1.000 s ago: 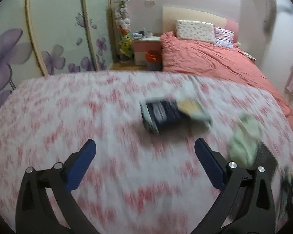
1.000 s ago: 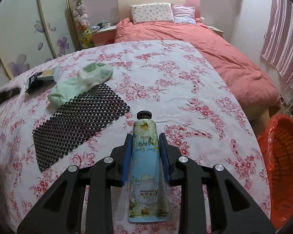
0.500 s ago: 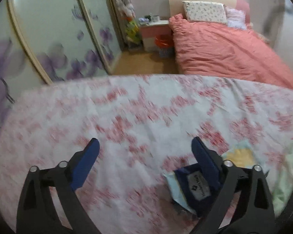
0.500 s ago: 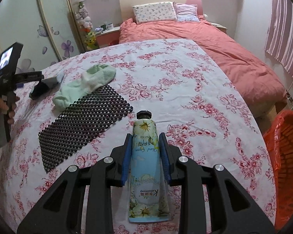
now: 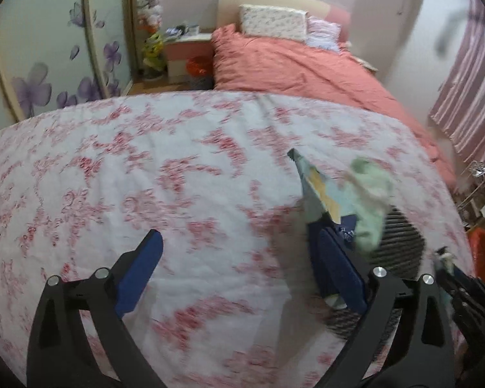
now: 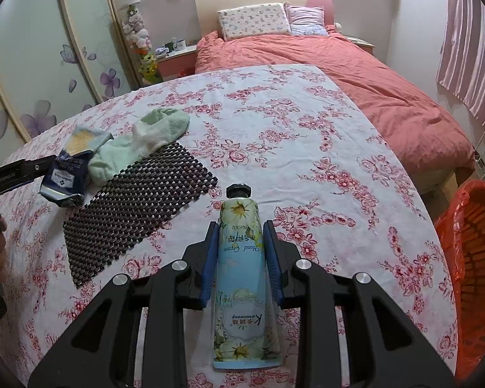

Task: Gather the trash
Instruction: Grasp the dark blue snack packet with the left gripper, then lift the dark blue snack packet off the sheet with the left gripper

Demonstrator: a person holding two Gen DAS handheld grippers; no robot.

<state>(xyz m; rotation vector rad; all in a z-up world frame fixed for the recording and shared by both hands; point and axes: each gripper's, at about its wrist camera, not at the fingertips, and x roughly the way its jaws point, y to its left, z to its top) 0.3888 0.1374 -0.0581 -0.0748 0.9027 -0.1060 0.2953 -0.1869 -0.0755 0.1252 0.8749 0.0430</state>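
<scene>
My right gripper (image 6: 239,226) is shut on a light-blue hand cream tube (image 6: 241,258), cap pointing away, just above the floral bedspread (image 6: 307,135). A dark-blue and yellow snack packet (image 6: 66,174) lies at the left beside a pale green sock (image 6: 139,142). In the right wrist view, a finger (image 6: 37,166) of the left gripper touches the packet's left side. In the blurred left wrist view, my left gripper (image 5: 239,239) stands open over the bedspread. The packet (image 5: 317,187) rises against its right finger (image 5: 336,268), with the sock (image 5: 371,200) just beyond it.
A black mesh mat (image 6: 135,207) lies under the sock's end, between the packet and the tube. An orange basket (image 6: 475,258) stands off the bed's right edge. A salmon-covered bed (image 6: 355,74) lies beyond, with wardrobe doors (image 6: 42,48) at the left.
The left gripper swung across the bedspread and now has its right finger against the packet, which has tipped up. The right gripper and tube have not moved.
</scene>
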